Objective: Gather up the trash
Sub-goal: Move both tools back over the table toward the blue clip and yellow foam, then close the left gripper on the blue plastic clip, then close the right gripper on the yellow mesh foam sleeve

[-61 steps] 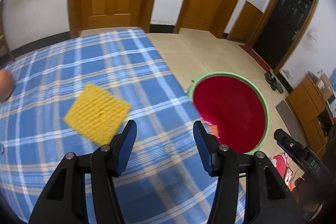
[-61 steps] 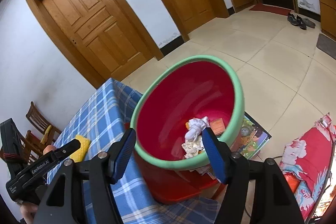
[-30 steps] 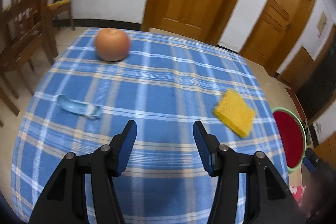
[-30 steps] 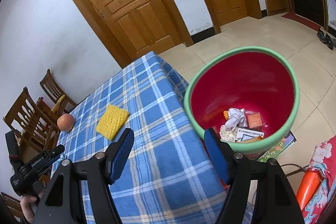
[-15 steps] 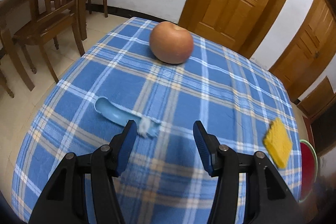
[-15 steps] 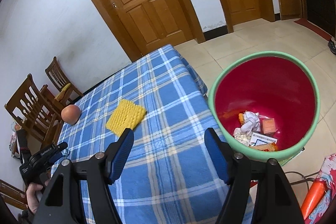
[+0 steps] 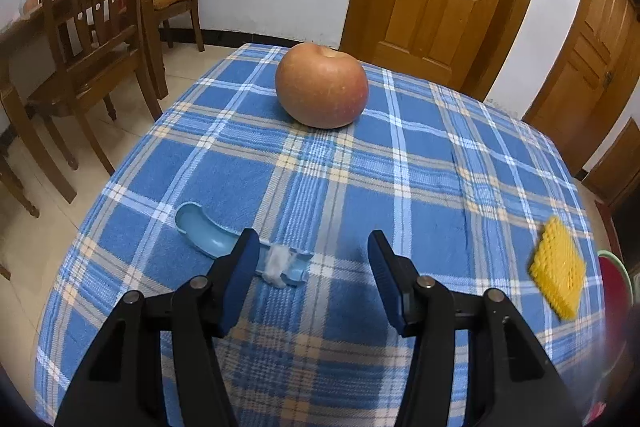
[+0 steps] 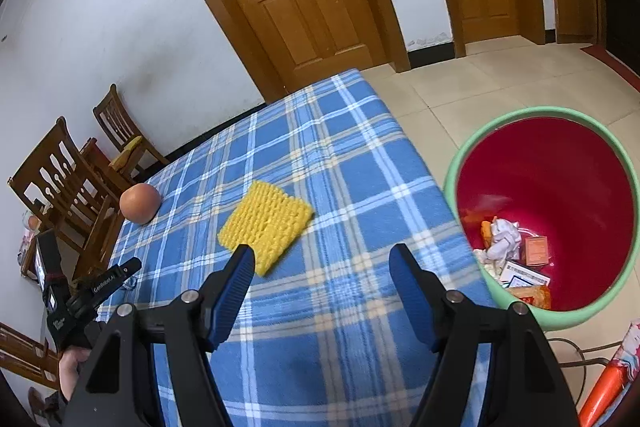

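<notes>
A curved, pale blue plastic piece (image 7: pixel 208 237) lies flat on the checked desk (image 7: pixel 400 211) with a small wad of white fluff (image 7: pixel 276 263) on its straight end. It sits just ahead of the left gripper (image 7: pixel 312 279), partly hidden behind that gripper's left finger, with the fluff end reaching into the gap between the fingers.

A yellow, ribbed foam square (image 8: pixel 266 223) lies flat on the desk just ahead of the right gripper (image 8: pixel 320 287), its near corner at the tip of that gripper's left finger.

The trash bin (image 8: pixel 460 163), red inside with a pale green rim, stands on the floor ahead and right of the right gripper, beside the desk edge. Crumpled white paper (image 8: pixel 502 239) and small packets (image 8: pixel 536 251) lie at its bottom.
</notes>
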Action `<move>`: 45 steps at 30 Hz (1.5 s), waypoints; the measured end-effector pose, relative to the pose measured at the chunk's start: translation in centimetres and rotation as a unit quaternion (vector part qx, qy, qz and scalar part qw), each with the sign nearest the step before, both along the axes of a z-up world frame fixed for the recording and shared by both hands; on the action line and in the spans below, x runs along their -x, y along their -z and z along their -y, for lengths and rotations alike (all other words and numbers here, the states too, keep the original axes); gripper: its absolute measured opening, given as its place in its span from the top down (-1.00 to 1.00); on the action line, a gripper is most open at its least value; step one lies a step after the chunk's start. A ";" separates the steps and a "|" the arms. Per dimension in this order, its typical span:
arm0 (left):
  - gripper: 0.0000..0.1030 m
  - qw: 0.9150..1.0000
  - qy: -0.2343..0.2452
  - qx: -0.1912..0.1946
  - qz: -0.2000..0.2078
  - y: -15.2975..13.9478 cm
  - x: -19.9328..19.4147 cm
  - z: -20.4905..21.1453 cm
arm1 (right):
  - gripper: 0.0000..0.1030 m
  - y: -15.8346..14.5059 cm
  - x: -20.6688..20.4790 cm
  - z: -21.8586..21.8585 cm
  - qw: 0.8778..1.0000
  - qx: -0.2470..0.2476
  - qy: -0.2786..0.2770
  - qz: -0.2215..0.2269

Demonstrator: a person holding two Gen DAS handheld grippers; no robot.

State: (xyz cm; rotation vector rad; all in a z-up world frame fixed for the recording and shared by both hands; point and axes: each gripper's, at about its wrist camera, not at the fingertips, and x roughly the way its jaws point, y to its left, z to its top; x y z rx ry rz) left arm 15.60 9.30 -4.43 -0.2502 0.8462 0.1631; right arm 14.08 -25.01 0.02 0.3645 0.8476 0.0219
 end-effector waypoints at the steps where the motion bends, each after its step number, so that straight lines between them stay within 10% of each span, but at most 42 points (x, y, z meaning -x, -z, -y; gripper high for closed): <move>1: -0.08 1.000 -0.001 0.001 0.000 0.0 0.1 0.0 | -0.40 0.1 -0.2 -0.2 1.000 0.000 -0.002 -0.001; 11: -0.08 0.999 -0.024 0.034 0.003 0.2 1.0 -2.0 | -0.40 1.2 -2.6 -2.5 0.999 -0.001 -0.025 -0.023; 26: 0.72 0.998 -0.001 0.063 0.003 0.8 1.6 -2.9 | -0.38 4.1 -5.6 -5.5 0.997 0.031 -0.049 -0.047; 38: 0.73 0.996 0.036 0.080 0.015 -0.1 2.6 -1.3 | 0.74 4.3 -5.7 -6.3 0.996 0.030 -0.074 -0.030; 45: 0.73 0.994 0.066 0.088 0.022 -1.2 3.3 0.6 | 0.78 2.8 -4.3 -5.2 0.998 0.013 -0.063 -0.005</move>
